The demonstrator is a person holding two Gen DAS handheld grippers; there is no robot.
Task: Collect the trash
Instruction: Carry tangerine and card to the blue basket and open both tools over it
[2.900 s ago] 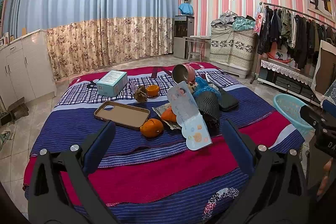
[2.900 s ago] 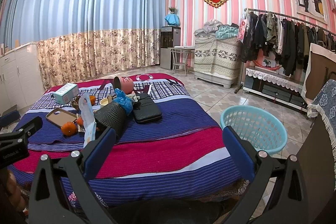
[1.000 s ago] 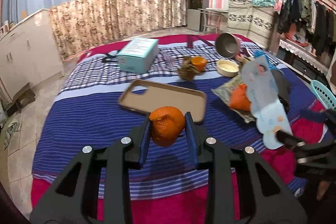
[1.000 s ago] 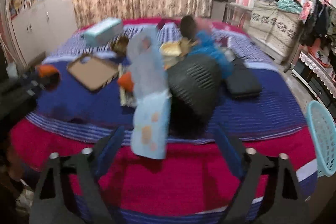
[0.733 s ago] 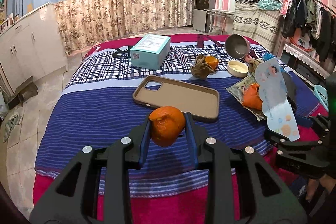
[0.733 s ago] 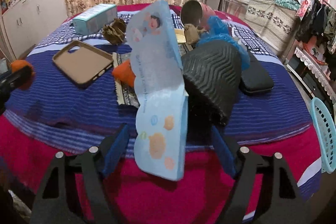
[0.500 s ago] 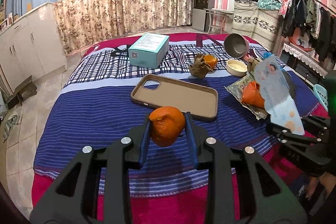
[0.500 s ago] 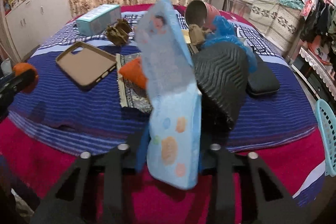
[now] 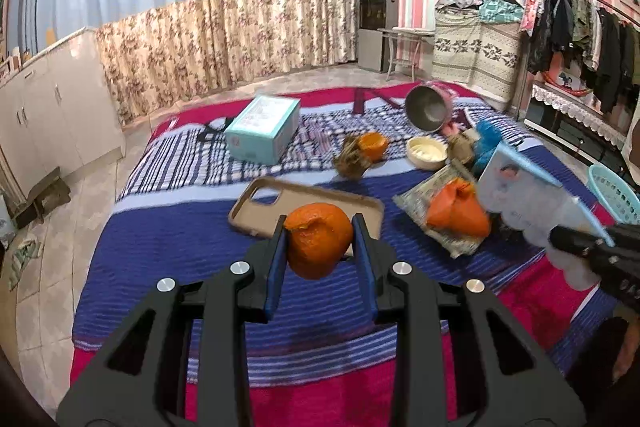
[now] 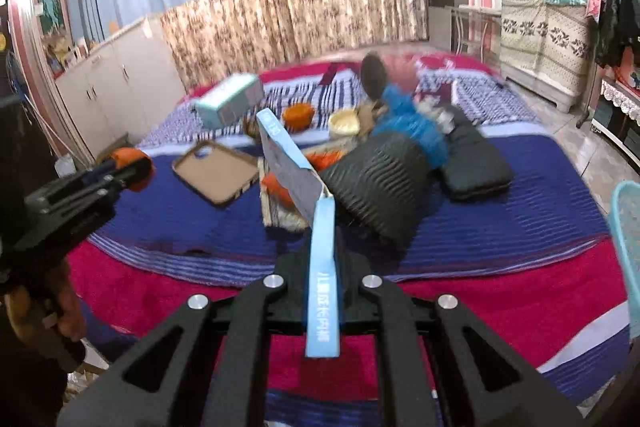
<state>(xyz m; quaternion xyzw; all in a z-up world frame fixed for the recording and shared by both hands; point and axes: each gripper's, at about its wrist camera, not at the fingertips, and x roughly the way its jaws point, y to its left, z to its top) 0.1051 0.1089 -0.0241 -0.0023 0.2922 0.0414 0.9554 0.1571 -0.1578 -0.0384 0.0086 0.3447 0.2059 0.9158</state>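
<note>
While clamped: orange peel (image 9: 318, 239) in left gripper (image 9: 320, 255) | wrapper (image 10: 322, 267) in right gripper (image 10: 323, 269)

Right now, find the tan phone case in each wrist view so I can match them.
Left wrist: the tan phone case lies mid-frame on the bed, just behind the orange peel that the left gripper holds.
Right wrist: the case lies left of centre.
Shared landmark: the teal box behind it.

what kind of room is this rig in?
Most likely a home bedroom: a bed with striped blankets fills the middle, a clothes rack lines the pink-striped wall, and floor-length curtains cover the far side.
</note>
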